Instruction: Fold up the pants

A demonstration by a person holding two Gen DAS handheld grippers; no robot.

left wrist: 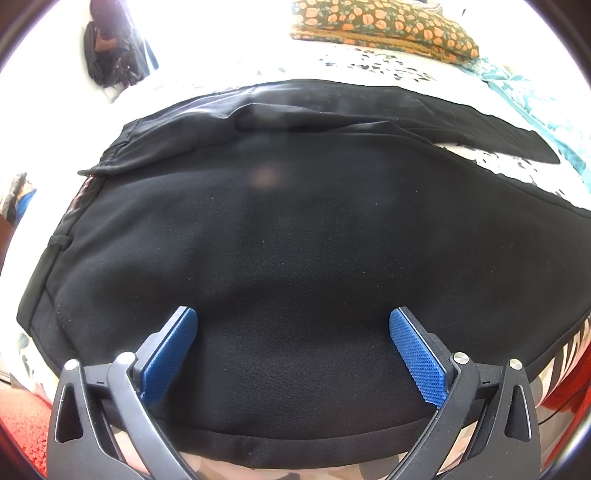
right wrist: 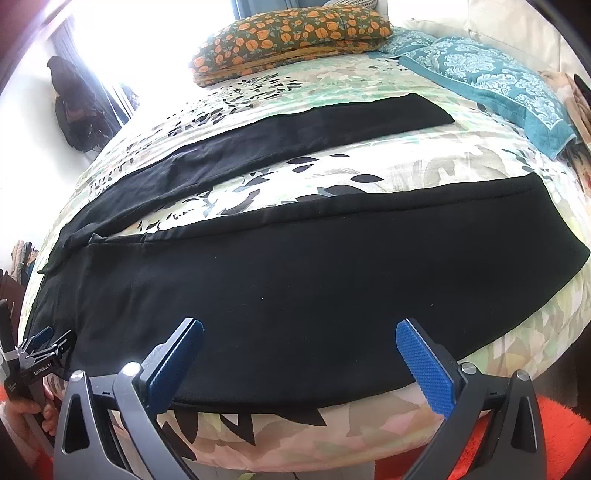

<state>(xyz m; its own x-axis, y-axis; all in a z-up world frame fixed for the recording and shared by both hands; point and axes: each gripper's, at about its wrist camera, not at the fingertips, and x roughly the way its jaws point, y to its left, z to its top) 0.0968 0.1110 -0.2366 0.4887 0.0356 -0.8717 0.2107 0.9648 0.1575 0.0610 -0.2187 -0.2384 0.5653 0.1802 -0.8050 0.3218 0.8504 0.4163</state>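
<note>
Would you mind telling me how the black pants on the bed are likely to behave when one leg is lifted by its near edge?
The pants are probably floppy: they follow the bed's curve and ripple near the waistband. A lifted leg would likely sag between the open left gripper and right gripper. The matte weave suggests little slipping.

So the black fabric pants [left wrist: 295,229] fill most of the frame, spread flat on a leaf-print bedsheet [left wrist: 388,64]. The waistband end sits at the left, and one leg stretches off toward the upper right. The left gripper [left wrist: 293,347] sits at the bottom with its jaws spread wide, blue textured pads [left wrist: 417,354] over the near edge of the cloth, nothing pinched. An orange-flowered olive pillow [left wrist: 384,26] is at the top, a teal patterned cloth [left wrist: 535,103] on the right edge, and red fuzzy rug [left wrist: 26,421] in the lower left corner.
</note>
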